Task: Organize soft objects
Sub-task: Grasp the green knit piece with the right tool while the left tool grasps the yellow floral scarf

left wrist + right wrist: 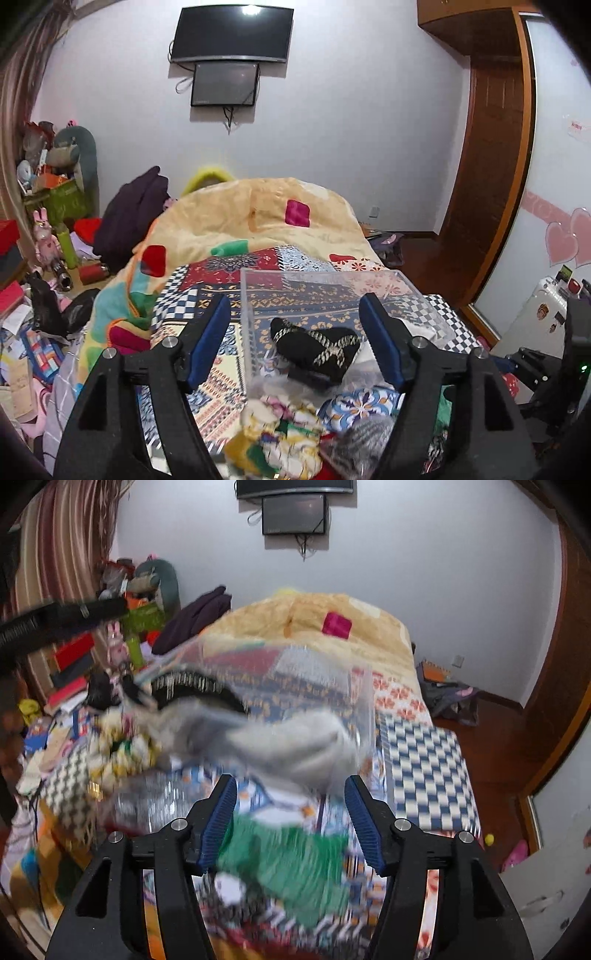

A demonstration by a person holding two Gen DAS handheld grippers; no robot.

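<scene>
A clear plastic box point(258, 280) stands on the patterned bed. Inside it lies a black sock with a pale zigzag band point(317, 347). My left gripper point(295, 339) is open and empty, its fingers either side of the box. Below it lie a floral cloth point(280, 432) and a grey knit piece point(365, 435). My right gripper point(290, 819) is open and empty above a green knit item point(291, 864). A grey sock point(291, 746), blurred, is just beyond its fingertips in front of the box point(351, 686). I cannot tell whether the grey sock is falling or resting.
A folded yellow quilt point(236, 214) fills the far end of the bed. Cluttered boxes, books and toys point(48, 236) crowd the floor on the left. A wooden wardrobe point(491, 147) stands on the right. The other handheld gripper point(55, 624) shows at upper left of the right wrist view.
</scene>
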